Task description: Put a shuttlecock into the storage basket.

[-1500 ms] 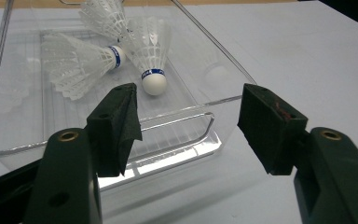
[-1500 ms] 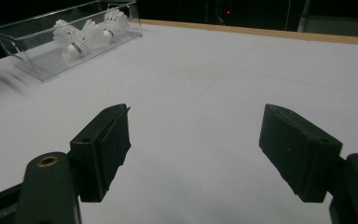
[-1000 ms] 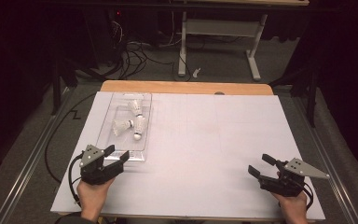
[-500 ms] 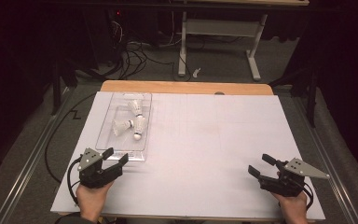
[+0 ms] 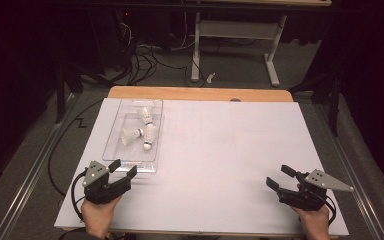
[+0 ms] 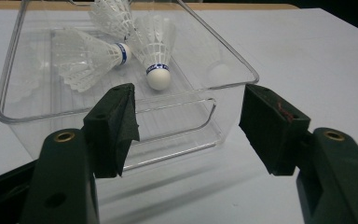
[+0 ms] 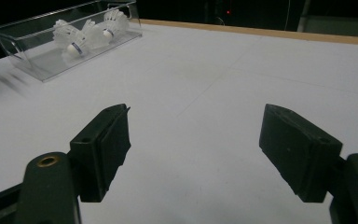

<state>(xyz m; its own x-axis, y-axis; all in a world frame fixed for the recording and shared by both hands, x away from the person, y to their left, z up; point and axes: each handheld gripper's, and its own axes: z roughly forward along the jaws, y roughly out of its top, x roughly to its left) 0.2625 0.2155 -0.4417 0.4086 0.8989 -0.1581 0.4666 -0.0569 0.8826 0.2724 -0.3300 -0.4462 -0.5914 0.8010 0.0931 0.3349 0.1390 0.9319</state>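
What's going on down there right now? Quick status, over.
Left gripper open, just short of the clear tray. Right gripper open over bare table, far from it. Three shuttlecocks lying in the tray. Nothing between left gripper and tray.

I was working in what looked like a lab or test room, not a home. The table (image 5: 280, 150) had a plain white sheet over a wooden top and stood alone on grey carpet (image 5: 240, 65) with dark surroundings on both sides. Behind it a tangle of black cables (image 5: 145, 60) lay on the floor below a small red light (image 5: 127, 13), next to the white metal legs of a desk (image 5: 230, 40). Metal rails (image 5: 30, 170) ran along both sides of the table.
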